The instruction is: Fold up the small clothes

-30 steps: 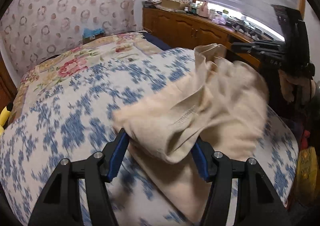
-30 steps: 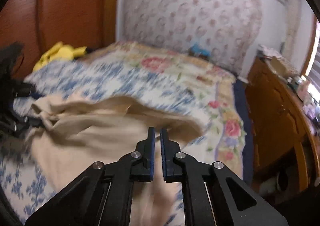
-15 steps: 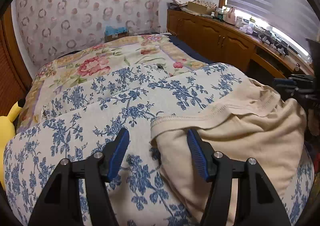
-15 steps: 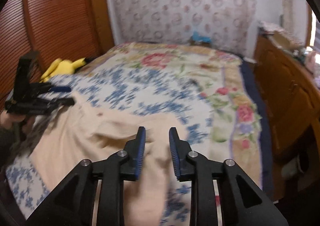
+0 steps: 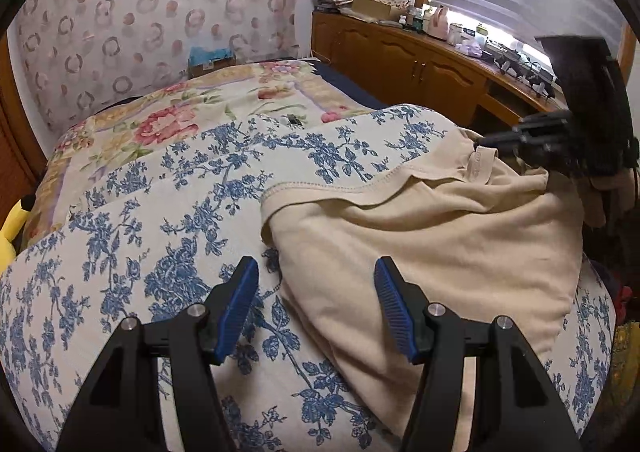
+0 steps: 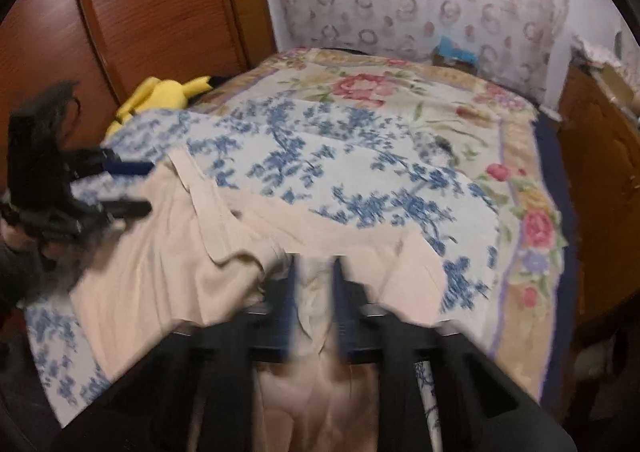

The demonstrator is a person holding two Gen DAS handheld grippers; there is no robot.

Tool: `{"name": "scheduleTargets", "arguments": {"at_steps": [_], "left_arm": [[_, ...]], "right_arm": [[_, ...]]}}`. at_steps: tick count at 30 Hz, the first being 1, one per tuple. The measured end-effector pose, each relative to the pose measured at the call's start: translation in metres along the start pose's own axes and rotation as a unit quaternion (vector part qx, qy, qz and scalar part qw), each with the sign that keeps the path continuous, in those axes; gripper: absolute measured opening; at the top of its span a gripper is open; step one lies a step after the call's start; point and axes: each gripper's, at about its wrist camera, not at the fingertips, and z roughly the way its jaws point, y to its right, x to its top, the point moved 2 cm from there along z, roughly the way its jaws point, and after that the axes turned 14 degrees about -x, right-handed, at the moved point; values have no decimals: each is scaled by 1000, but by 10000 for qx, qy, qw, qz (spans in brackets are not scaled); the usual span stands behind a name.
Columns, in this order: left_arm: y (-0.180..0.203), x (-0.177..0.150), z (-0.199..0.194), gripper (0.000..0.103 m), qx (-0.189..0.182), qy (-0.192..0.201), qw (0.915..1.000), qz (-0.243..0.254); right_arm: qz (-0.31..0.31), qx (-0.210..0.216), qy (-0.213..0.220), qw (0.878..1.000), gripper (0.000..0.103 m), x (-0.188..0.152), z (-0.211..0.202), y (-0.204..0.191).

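A cream garment (image 5: 432, 236) lies spread on the near part of the bed (image 5: 168, 212), on the blue-flowered cover, its hemmed edge running across the far side and a fold of cloth bunched toward the right. It is not yet folded; it looks laid out flat so that edges can be picked up cleanly.

The left gripper (image 5: 316, 304) hovers low over the garment's near left edge with its blue pads wide apart and nothing between them. One pad is over the cover, the other over the cloth, so the jaws straddle the edge, probably lined up to pinch that corner.

The right gripper (image 6: 314, 300) is blurred in its own view. Its fingers stand a little apart with cream cloth in the gap, but whether they clamp it or merely rest around it cannot be told. In the left view it reaches in from the right toward the garment's far right corner, by the collar-like band; contact there is also unclear. Working opposite corners would let both hands lift and bring one side over evenly.

A yellow plush (image 6: 160, 96) sits at the far left of the bed by the wooden wardrobe (image 6: 140, 12), well apart from the work. A cluttered cabinet (image 5: 408, 60) runs along the right wall.
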Motion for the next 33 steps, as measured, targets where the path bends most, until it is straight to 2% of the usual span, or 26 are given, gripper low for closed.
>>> {"name": "scheduleTargets", "arguments": {"at_steps": [2,3,5,6,7,10,11,13,14,16,18,21,26,30,31,32,33], "left_arm": [[0,-2,-1,60,-4,4,10000,0],[0,-2,-3,60,-5,14,10000,4],[0,-3,-5,60,9,32,10000,9],[-1,-3,-5,60,16,38,10000,11],[-2,-4,-5,60,24,36,10000,2],[-7,-5,-4,60,47,14,10000,-40],[-8,-5,-3,60,34,6,10000,-63],[-11,-6,-1,60,-8,-23,9999,-149],[-11,-7,-1,60,-42,-26,9998,-183],[-11,-9,-2,60,-107,-20,9997,-209],[-11,-11,-2,60,-190,-37,9995,-267],[-11,-15,2,60,-353,-96,9985,-414],[-8,-21,5,60,-571,-98,9962,-651],[-4,-24,4,60,-618,-70,9958,-667],[-3,-24,5,57,-676,-51,9954,-683],[-1,-25,5,48,-710,-37,9952,-679],[0,-26,6,45,-725,-42,9951,-674]], "right_arm": [[27,44,166,9998,0,6,-4,2],[134,-101,384,9991,0,10,-11,6],[504,-774,679,9934,0,17,-21,17],[868,-1291,727,9851,0,20,-25,30],[1049,-1483,664,9811,0,20,-24,39],[1078,-1741,390,9780,0,18,-12,48],[1105,-1717,287,9785,0,17,-9,49],[1116,-1622,93,9804,12,14,-5,50],[1064,-1698,80,9797,23,12,-7,48],[980,-1551,52,9830,31,9,-14,42],[926,-1390,-38,9859,43,3,-21,38],[833,-1181,-143,9894,55,-14,-28,24],[982,-964,-363,9898,60,-35,-23,16],[1093,-753,-686,9888,61,-48,-5,15],[1135,-656,-736,9886,61,-50,-2,15],[1153,-624,-751,9885,61,-50,-2,14],[1152,-637,-703,9888,61,-51,-3,13]]}}
